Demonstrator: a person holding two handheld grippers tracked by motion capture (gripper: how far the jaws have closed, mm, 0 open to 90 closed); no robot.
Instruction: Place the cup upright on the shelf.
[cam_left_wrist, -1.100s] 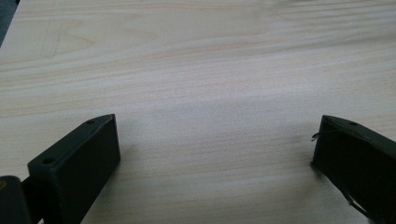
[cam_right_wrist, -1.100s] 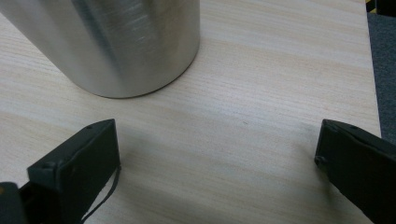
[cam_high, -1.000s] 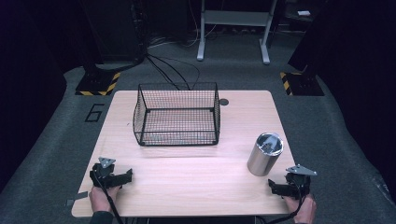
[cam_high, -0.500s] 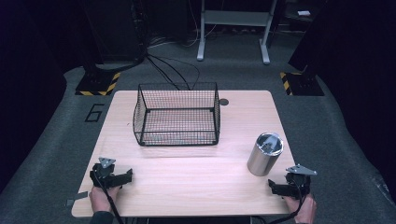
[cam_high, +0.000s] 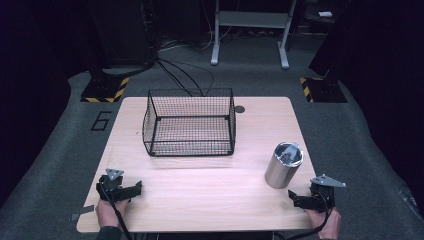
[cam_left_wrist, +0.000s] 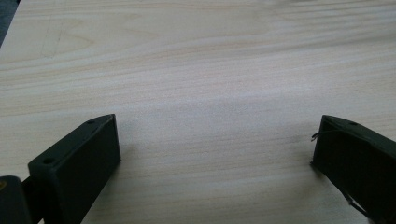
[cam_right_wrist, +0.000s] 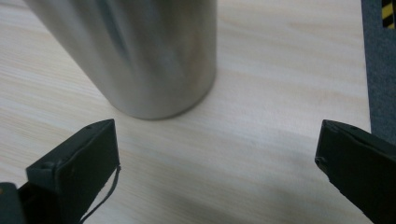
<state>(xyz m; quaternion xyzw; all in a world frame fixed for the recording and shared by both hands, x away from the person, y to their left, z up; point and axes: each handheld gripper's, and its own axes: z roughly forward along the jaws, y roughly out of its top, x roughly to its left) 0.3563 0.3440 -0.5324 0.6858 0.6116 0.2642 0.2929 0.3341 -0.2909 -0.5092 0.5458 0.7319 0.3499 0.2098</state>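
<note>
A shiny metal cylinder (cam_high: 283, 164) stands upright on the wooden table (cam_high: 210, 200), right of centre; its lower wall (cam_right_wrist: 140, 51) looms close in the right gripper view. My right gripper (cam_high: 295, 199) rests on the table just in front of it, jaws wide apart, empty, a short gap from the can. A black wire basket (cam_high: 190, 123) sits at mid-table, open side up and empty. My left gripper (cam_high: 134, 189) lies near the front left corner, open, with bare wood (cam_left_wrist: 210, 121) between its jaws.
A small dark round hole (cam_high: 240, 109) marks the tabletop behind the basket. Grey carpet (cam_high: 360, 150) surrounds the table, with black-and-yellow striped bases (cam_high: 102, 90) and a metal stand (cam_high: 250, 20) beyond the far edge.
</note>
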